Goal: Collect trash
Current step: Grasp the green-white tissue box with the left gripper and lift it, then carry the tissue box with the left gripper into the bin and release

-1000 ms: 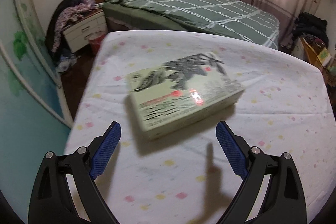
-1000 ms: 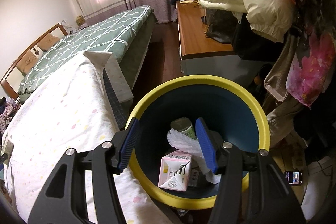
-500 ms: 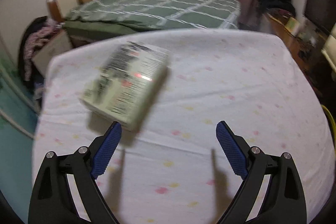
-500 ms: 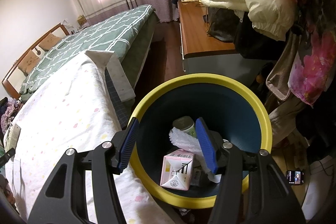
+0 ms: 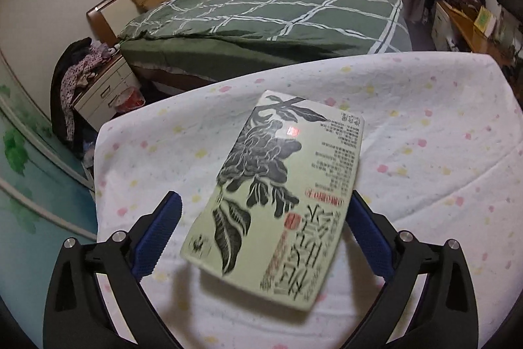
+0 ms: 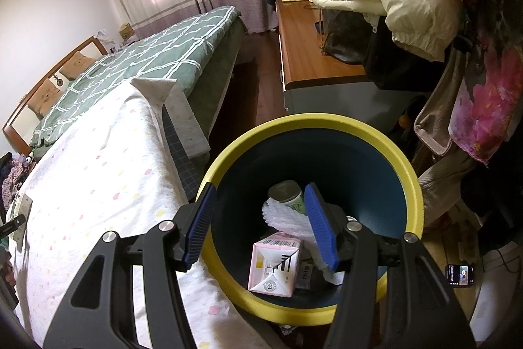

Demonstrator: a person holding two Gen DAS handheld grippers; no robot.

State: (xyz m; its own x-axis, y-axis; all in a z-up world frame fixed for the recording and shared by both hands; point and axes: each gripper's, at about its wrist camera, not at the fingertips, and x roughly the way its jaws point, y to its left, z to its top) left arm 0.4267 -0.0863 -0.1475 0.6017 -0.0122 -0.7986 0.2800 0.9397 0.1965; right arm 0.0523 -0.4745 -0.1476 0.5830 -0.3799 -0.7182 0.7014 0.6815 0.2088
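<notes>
A: L gripper (image 5: 261,224) – jaws spread wide, nothing gripped. Green box (image 5: 278,195) lies flat on the dotted sheet (image 5: 425,120), long axis running approx 6 to 12 o'clock, tilted toward 1. Near end sits between the blue pads (image 5: 157,231); gap visible on the 9 o'clock side, 3 o'clock pad partly hidden behind box edge, contact there can't be told.

B: R side?

A: R gripper (image 6: 261,221) – jaws partway open, empty, held above the yellow-rimmed bin (image 6: 405,179). Bin stands just beside the mattress edge. Inside: pink carton (image 6: 274,267) at 6 o'clock, white foam wrap (image 6: 284,215) mid, a can (image 6: 286,190) at 12.

B: Handling est. for the box?

A: Judgement only: printed cardboard, looks thin-walled, prob. light, maybe empty. Stiff on edges, broad faces likely to dent if squeezed hard. Glossy print w/ a glare spot, so could be a bit slippery against pads. Sheet underneath is soft, box may sink or rock when pressed.

B: Grip pt?

A: Across the short width, on the two long side walls, near the close end or a bit further up toward mid for balance. Jaw span looks just about enough. Close gently, check for slip before lifting.

B: Risk?

A: Far end drooping if held too near the end; the box is large next to the bin mouth, so may need end-first entry.
</notes>
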